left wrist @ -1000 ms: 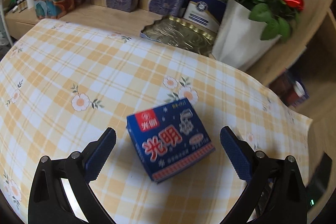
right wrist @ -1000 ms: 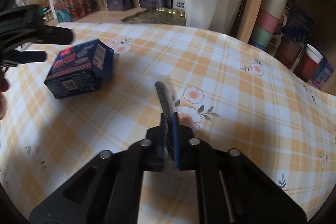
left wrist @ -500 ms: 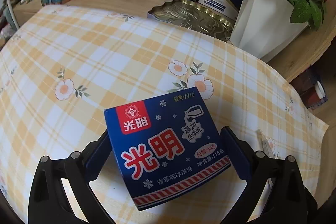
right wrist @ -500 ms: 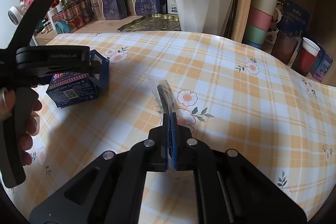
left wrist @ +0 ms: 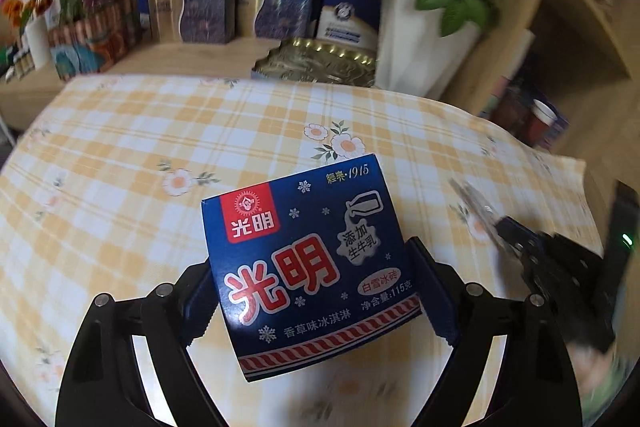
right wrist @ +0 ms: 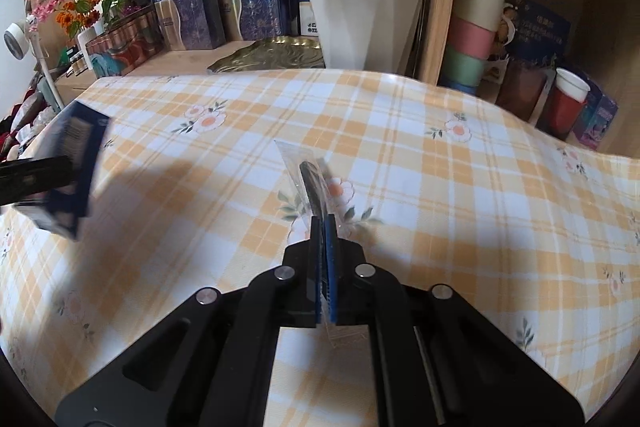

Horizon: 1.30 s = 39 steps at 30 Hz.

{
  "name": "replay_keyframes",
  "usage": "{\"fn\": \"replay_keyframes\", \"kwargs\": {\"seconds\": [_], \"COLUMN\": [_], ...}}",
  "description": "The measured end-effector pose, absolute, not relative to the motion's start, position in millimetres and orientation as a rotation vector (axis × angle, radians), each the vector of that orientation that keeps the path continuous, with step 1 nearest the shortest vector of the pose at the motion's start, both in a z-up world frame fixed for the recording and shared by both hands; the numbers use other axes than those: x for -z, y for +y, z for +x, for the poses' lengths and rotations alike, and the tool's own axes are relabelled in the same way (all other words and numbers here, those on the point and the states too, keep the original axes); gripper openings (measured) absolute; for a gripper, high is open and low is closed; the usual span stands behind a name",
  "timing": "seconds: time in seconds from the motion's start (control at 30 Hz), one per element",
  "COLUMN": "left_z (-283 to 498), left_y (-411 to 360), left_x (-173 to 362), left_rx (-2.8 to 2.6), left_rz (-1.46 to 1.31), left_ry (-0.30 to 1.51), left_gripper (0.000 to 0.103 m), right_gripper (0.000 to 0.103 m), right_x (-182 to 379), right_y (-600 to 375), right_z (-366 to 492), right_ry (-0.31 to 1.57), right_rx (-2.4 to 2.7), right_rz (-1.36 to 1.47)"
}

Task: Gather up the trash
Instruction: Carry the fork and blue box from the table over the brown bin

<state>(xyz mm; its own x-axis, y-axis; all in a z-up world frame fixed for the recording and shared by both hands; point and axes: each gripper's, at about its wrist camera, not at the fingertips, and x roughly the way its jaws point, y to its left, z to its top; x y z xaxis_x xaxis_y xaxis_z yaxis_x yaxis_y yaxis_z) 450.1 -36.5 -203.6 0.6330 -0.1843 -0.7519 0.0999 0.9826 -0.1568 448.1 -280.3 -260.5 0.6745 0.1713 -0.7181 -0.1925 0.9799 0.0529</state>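
Blue ice cream box (left wrist: 304, 227) at the left, between the two sides of the left tongs (left wrist: 308, 267). Closing in on it right now, blue pads (left wrist: 198, 301) tight against both sides of the box. Tipped a bit, red and white writing on top. From the right wrist view, up off the checked surface (right wrist: 440, 187), with a dark shadow under it.

Next, further right, the yellow and white cloth with little flowers on it.

Then the right tongs (right wrist: 325, 227), squeezed tight together on a thin clear wrapper (right wrist: 298, 163). Sticking up and forward past the tips, with something dark inside; too hard to tell what. Held over the middle of the surface, well apart from the box.

At the back, from left to right: a basket of pink and orange flowers (right wrist: 120, 47), some blue and gold boxes (right wrist: 200, 23), a flat gold tray (right wrist: 272, 53), and a big white pot (right wrist: 360, 7) with green leaves. On the shelf at the far right, a stack of cups (right wrist: 476, 23) and a red cup (right wrist: 564, 99).
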Motion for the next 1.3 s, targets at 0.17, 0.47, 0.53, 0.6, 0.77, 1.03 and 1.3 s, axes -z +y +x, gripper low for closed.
{"fn": "replay_keyframes", "kwargs": {"seconds": [0.17,0.47,0.53,0.6,0.77,1.03,1.3], "left_z": [391.2,278.9,256.0,235.8,183.9,115.9,71.2], "left_y": [-24.1,-6.0,-1.8,0.5,10.4,25.7,36.2], "left_x": [178.9,158.0,154.9,151.6,145.9,145.7,159.3], "left_rx": [0.227,0.294,0.301,0.303,0.298,0.294,0.268], "left_rz": [-0.035,-0.068,-0.075,-0.083,-0.113,-0.105,-0.079], "left_ry": [0.809,0.782,0.775,0.768,0.751,0.736,0.743], "left_gripper": [0.083,0.083,0.083,0.083,0.083,0.083,0.083], "right_gripper": [0.006,0.006,0.006,0.006,0.006,0.006,0.006], "right_x": [248.2,211.8,205.7,199.9,191.7,205.2,242.3], "right_y": [-279.6,-282.9,-280.6,-277.5,-265.5,-235.8,-188.9], "right_z": [400.8,284.1,255.1,228.8,167.9,97.9,45.9], "right_ry": [0.777,0.710,0.703,0.692,0.683,0.716,0.814], "right_rx": [-0.257,-0.292,-0.296,-0.299,-0.313,-0.362,-0.463], "right_rz": [0.030,0.209,0.232,0.239,0.242,0.221,0.152]}}
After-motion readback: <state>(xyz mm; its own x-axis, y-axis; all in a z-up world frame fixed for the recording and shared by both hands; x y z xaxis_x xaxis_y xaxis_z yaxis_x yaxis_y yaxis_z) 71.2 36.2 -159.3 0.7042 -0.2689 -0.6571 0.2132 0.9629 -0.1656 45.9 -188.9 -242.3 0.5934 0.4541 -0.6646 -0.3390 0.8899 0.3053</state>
